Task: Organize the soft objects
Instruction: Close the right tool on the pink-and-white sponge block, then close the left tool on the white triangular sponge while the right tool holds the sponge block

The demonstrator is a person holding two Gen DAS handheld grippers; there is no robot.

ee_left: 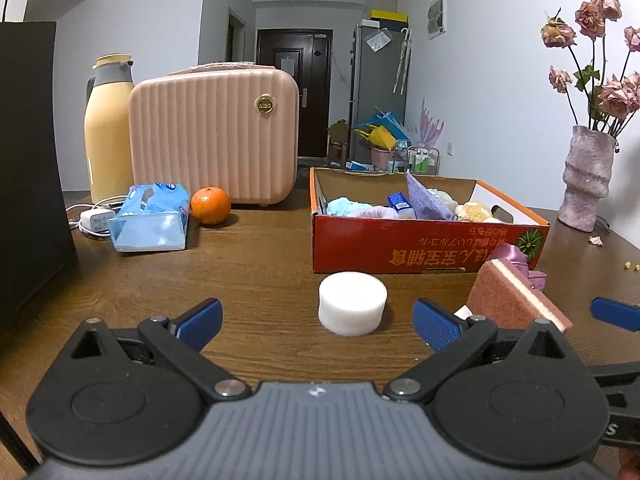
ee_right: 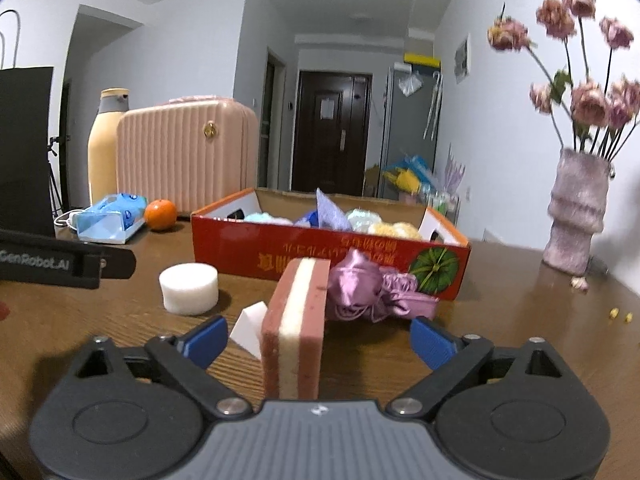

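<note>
A red cardboard box (ee_left: 400, 256) (ee_right: 320, 248) on the wooden table holds several soft items. In front of it stands a white round sponge (ee_left: 353, 303) (ee_right: 189, 288), just ahead of my open left gripper (ee_left: 320, 324) and apart from its pads. A pink-and-cream sponge (ee_right: 296, 328) (ee_left: 516, 300) stands on edge between the jaws of my right gripper (ee_right: 320, 340), which is open with gaps on both sides. A small white foam wedge (ee_right: 250, 328) lies left of that sponge. A purple cloth bundle (ee_right: 368, 292) lies against the box front.
A pink ribbed case (ee_left: 214, 136), a cream flask (ee_left: 108, 128), a blue tissue pack (ee_left: 150, 216), an orange (ee_left: 210, 205) and a white charger (ee_left: 94, 220) sit at the back left. A black bag (ee_left: 28, 160) stands at far left. A vase of dried roses (ee_right: 576, 216) stands right.
</note>
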